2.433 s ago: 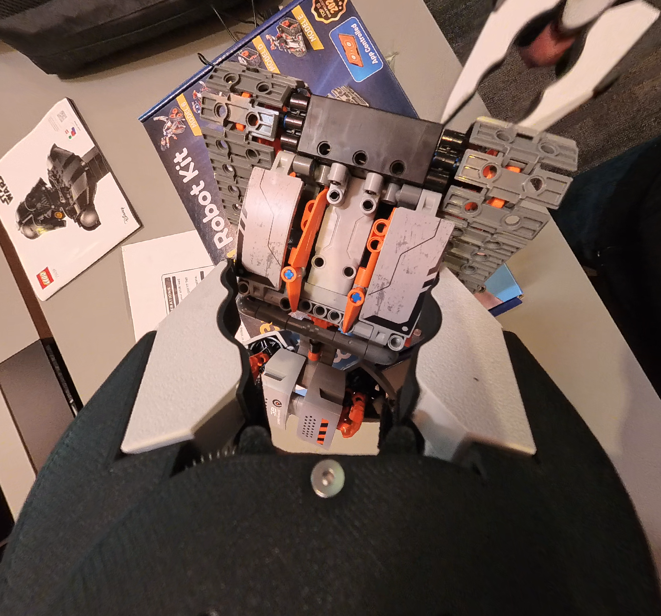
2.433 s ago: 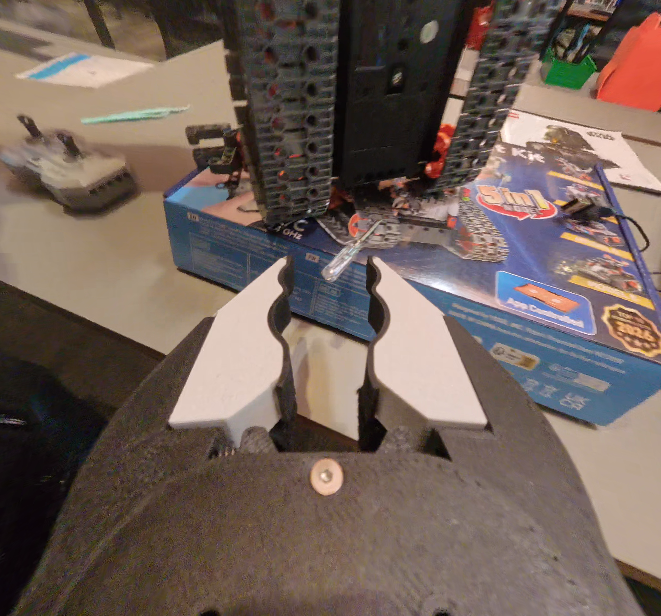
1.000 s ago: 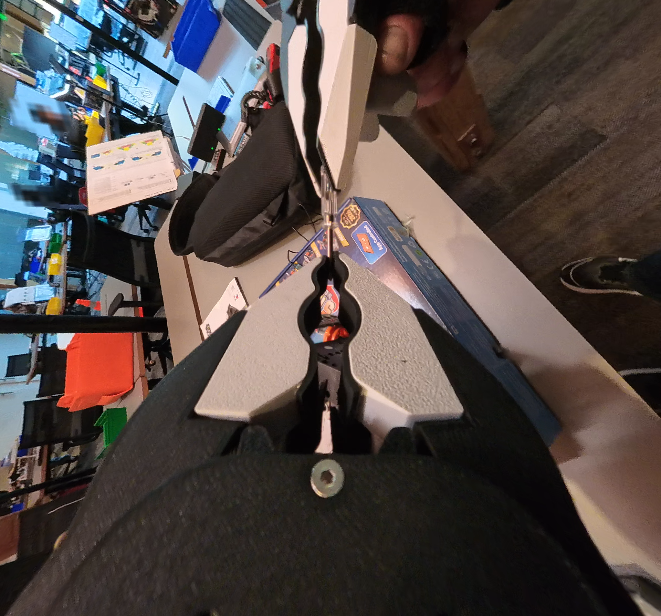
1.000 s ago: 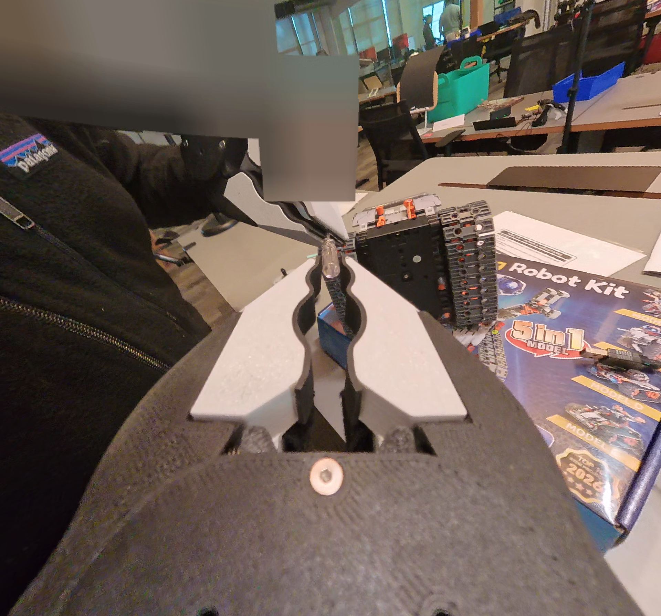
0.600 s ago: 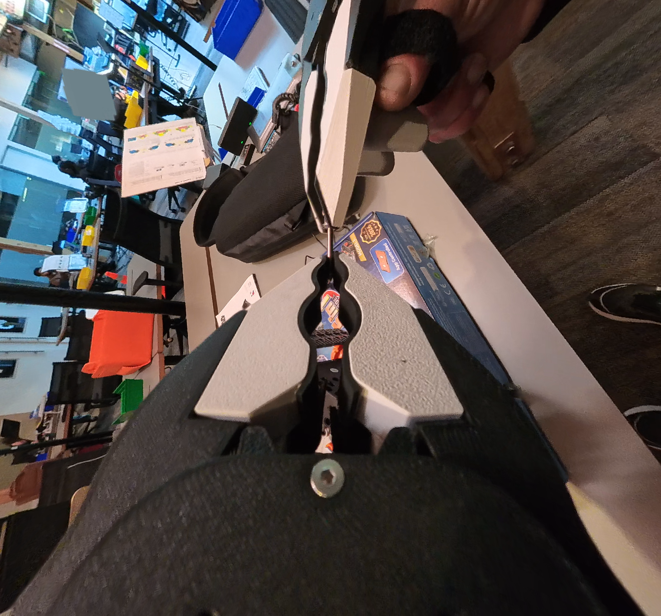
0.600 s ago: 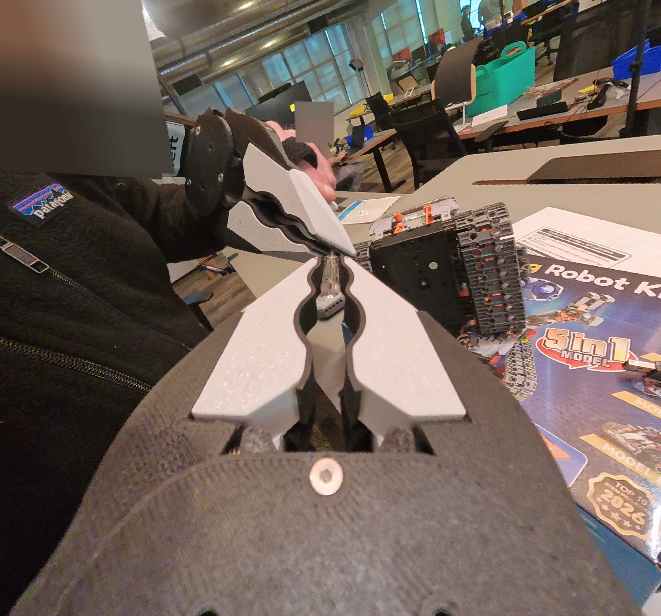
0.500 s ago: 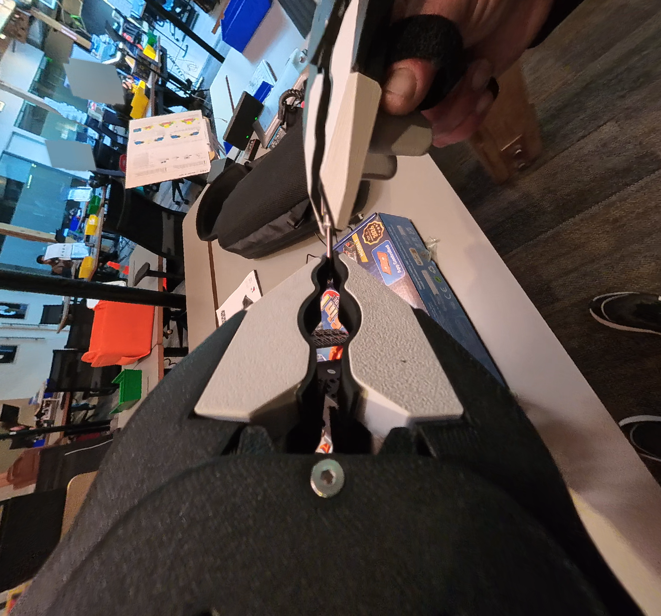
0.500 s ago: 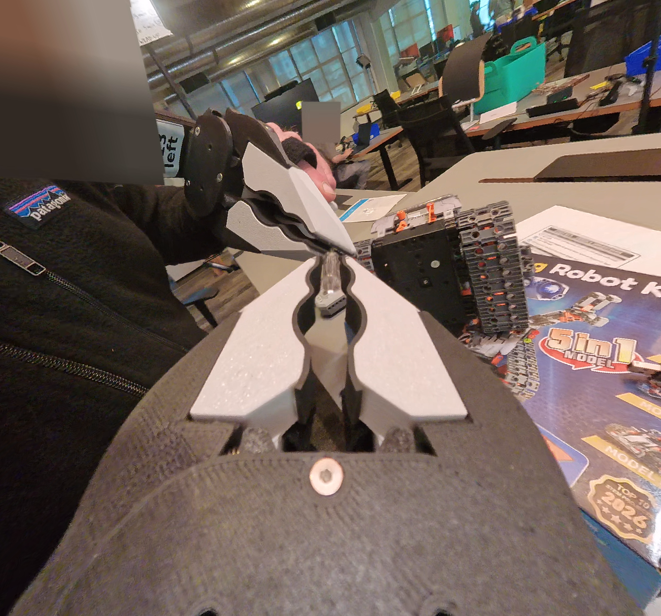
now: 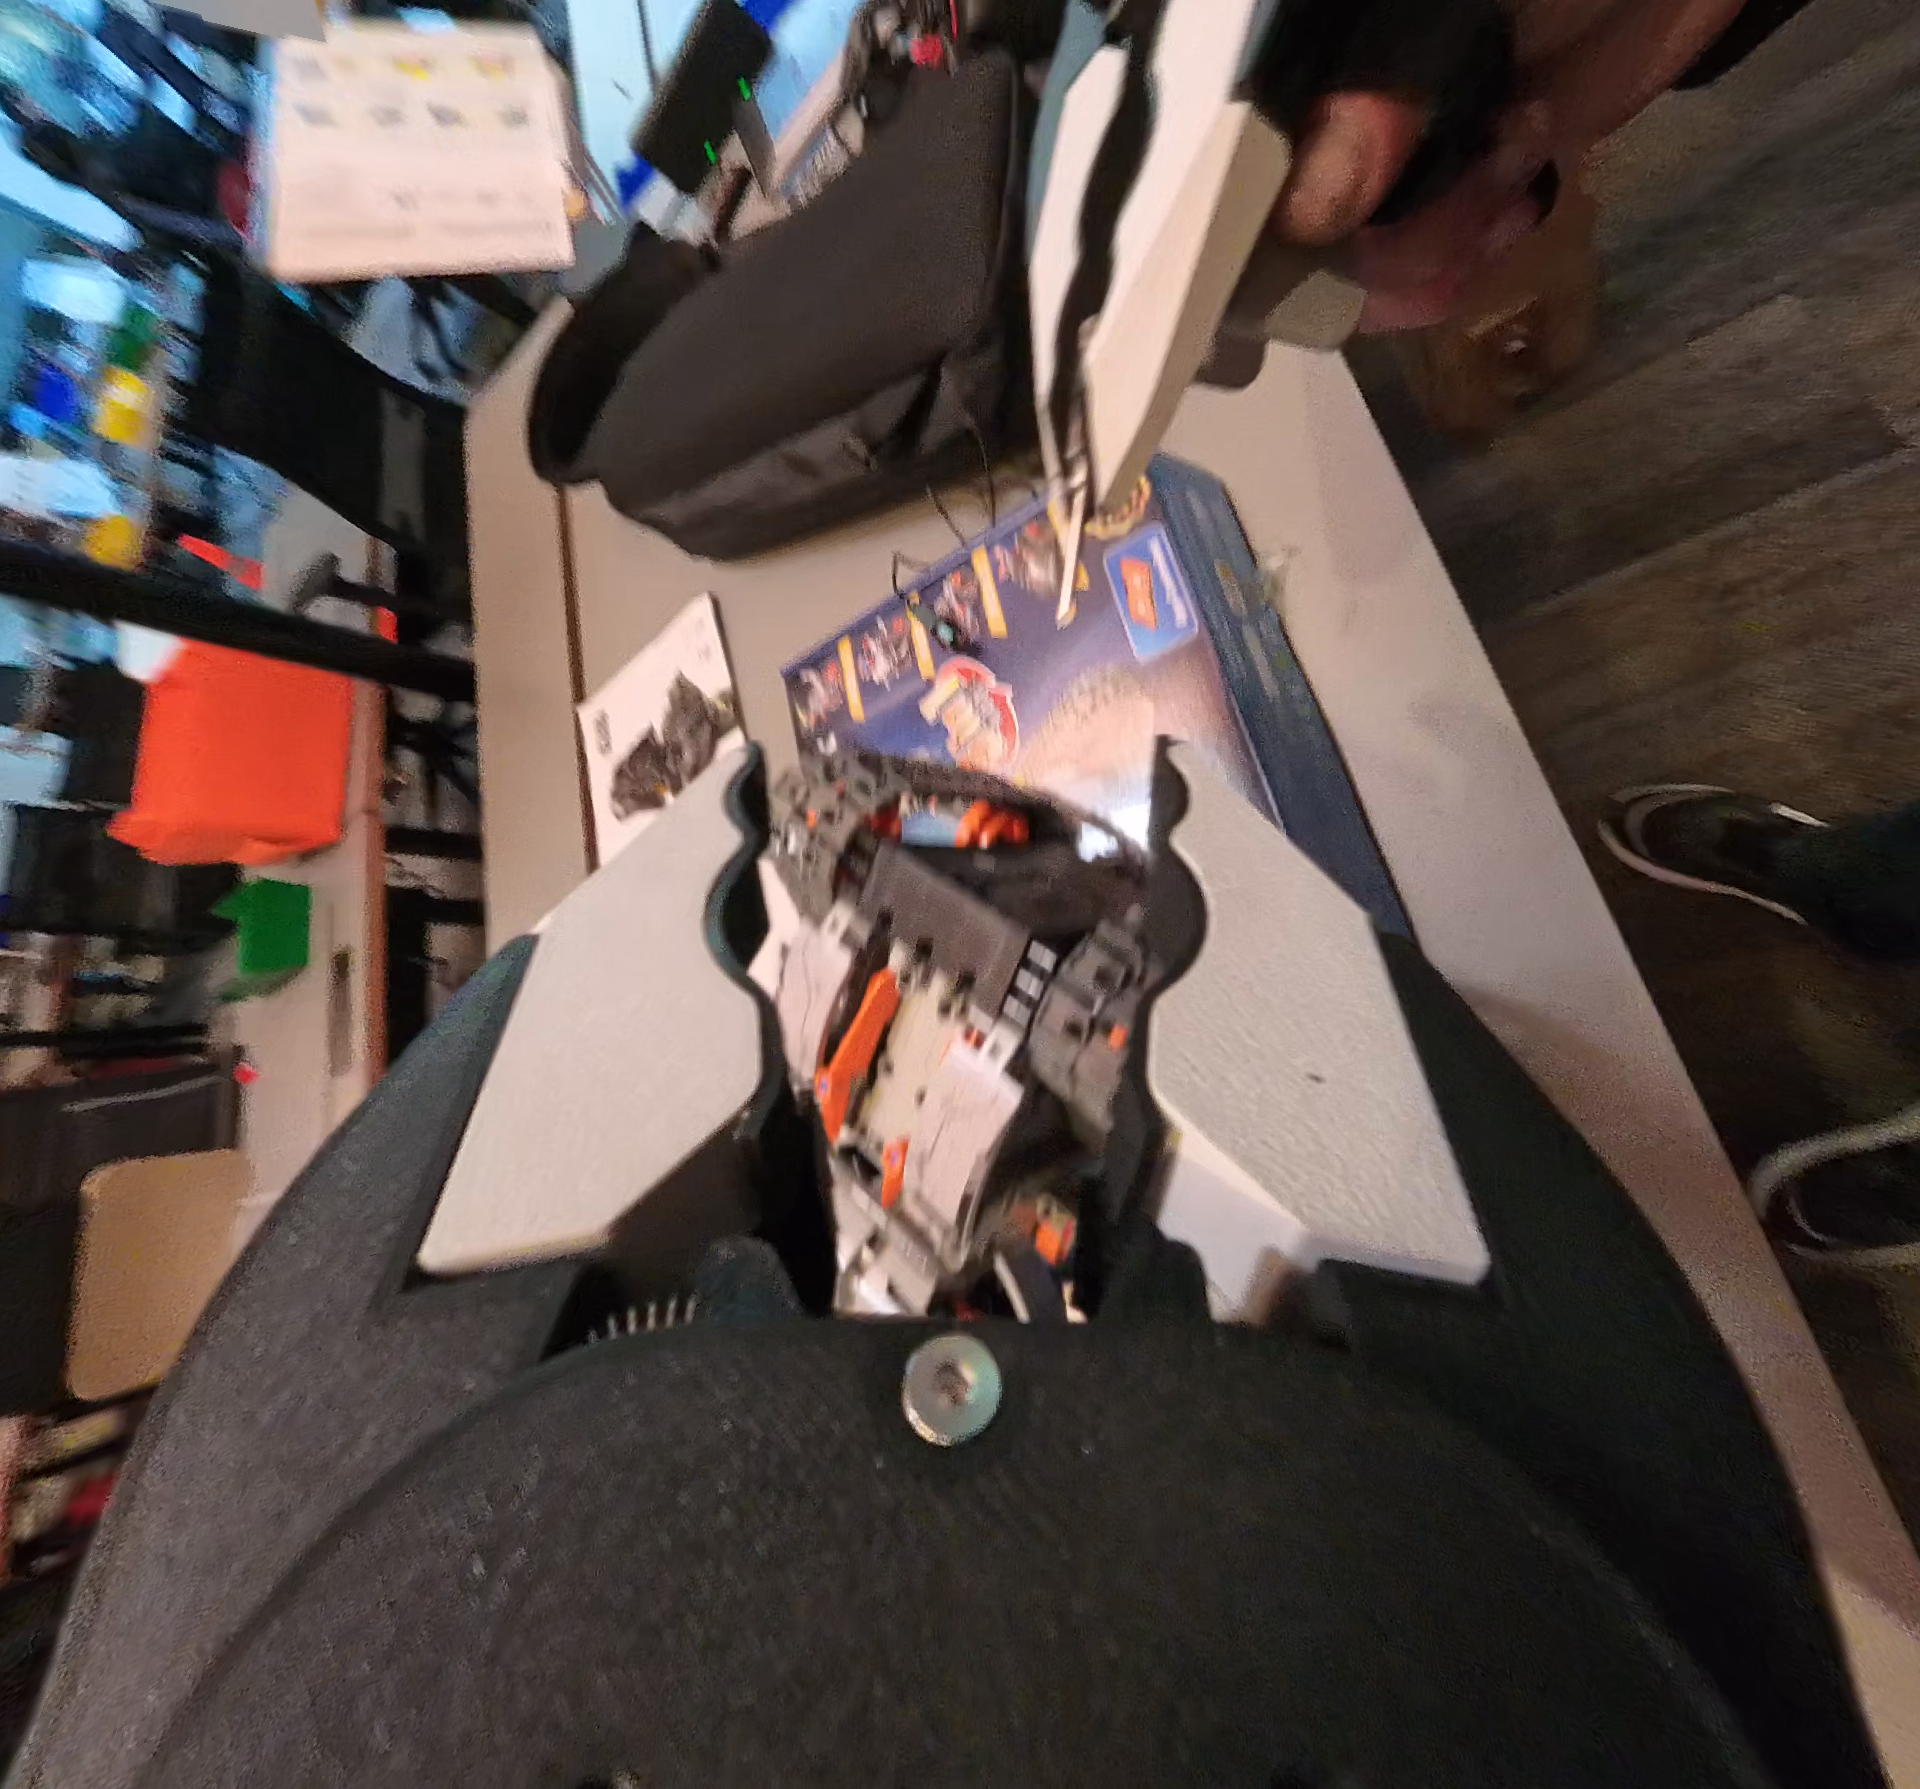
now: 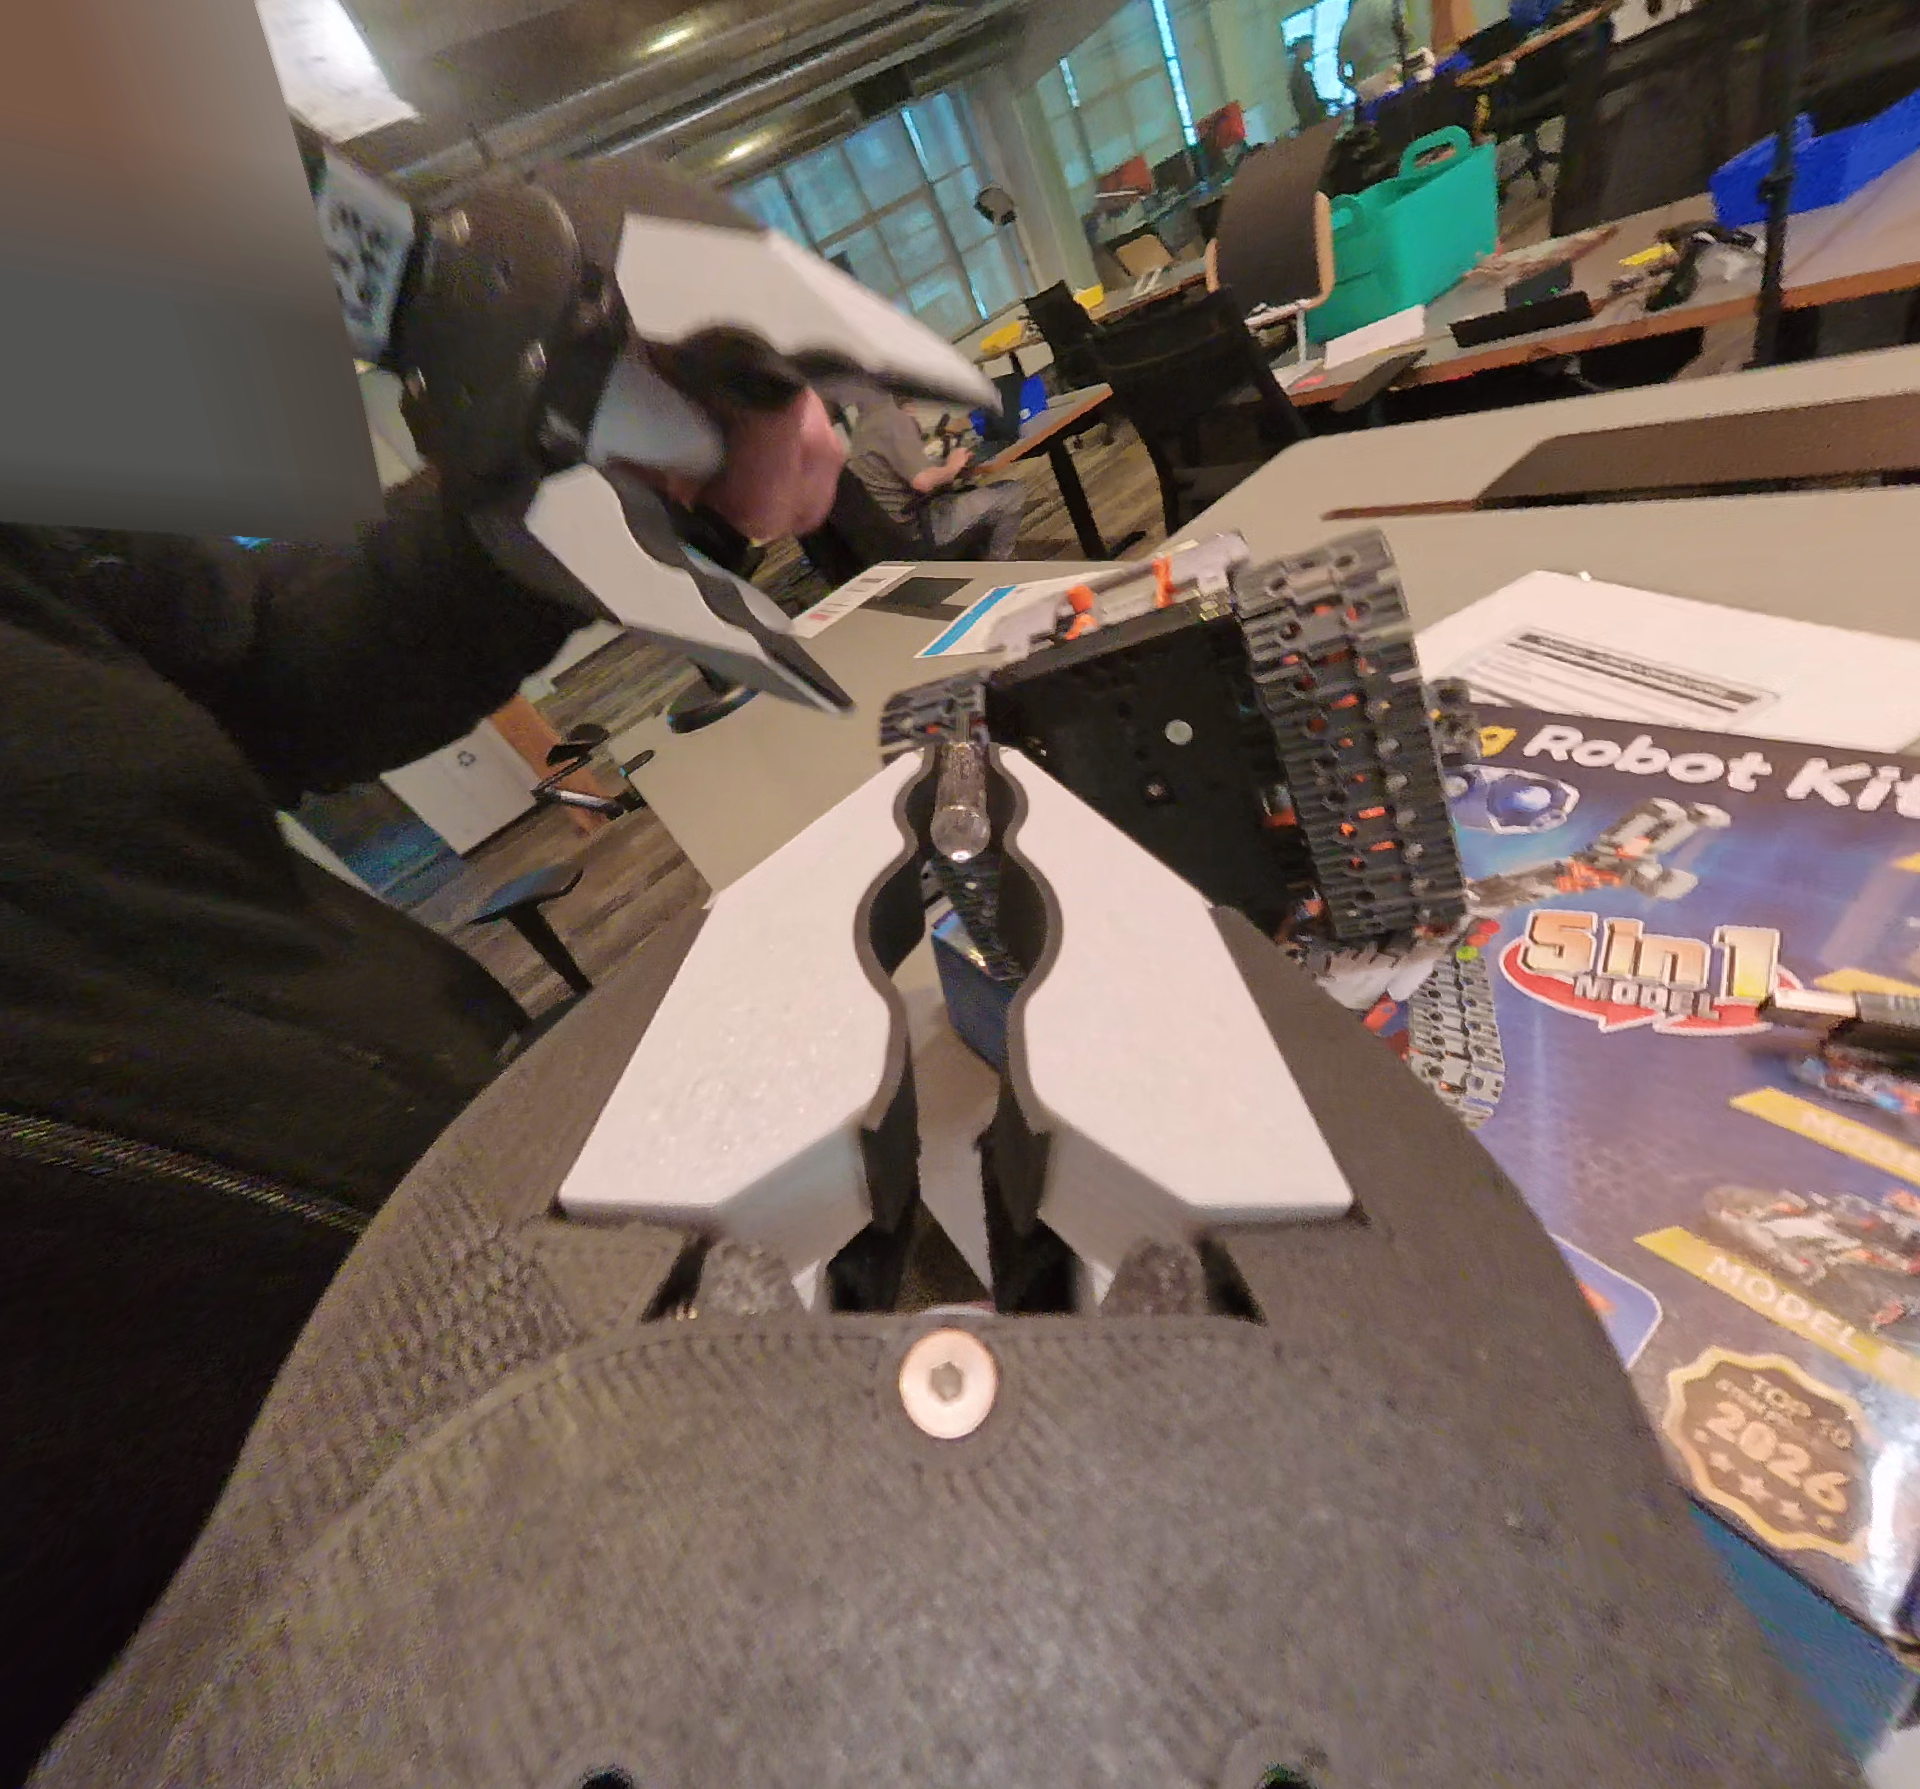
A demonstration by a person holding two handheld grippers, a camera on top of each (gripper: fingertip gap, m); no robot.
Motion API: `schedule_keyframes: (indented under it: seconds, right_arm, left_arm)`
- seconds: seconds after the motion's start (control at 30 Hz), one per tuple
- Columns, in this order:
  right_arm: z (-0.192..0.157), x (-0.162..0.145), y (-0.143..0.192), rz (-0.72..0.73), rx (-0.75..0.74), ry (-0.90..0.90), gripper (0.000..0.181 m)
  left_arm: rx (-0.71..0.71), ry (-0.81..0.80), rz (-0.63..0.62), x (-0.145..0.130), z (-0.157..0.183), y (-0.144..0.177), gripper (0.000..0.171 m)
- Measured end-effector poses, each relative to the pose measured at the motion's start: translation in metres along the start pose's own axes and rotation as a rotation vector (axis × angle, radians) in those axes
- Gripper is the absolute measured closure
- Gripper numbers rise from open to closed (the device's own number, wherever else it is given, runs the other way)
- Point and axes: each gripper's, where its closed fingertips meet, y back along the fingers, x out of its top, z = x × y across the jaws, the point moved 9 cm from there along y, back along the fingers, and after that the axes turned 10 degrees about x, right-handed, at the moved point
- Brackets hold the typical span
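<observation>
In the left wrist view the left gripper (image 9: 951, 783) is standing spread wide around a tracked brick-built robot (image 9: 935, 1001), grey, black and orange, lower centre; the blue printed box (image 9: 1039, 690) is lying beyond. At upper right the right gripper (image 10: 961, 752) is pinching a small clear-handled screwdriver (image 10: 958, 809)
</observation>
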Motion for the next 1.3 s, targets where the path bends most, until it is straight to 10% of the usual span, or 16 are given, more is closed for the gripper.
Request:
schedule_keyframes:
  seconds: [0.37,1.3]
  right_arm:
    - [0.033,-0.057,-0.038,0.149,-0.186,-0.076,0.177]
    - [0.05,-0.077,-0.057,0.298,-0.194,-0.222,0.177]
  left_arm:
    - [-0.372,0.023,-0.199,-0.101,-0.058,-0.023,0.057]
    - [-0.53,-0.011,-0.196,-0.131,-0.044,-0.064,0.069]
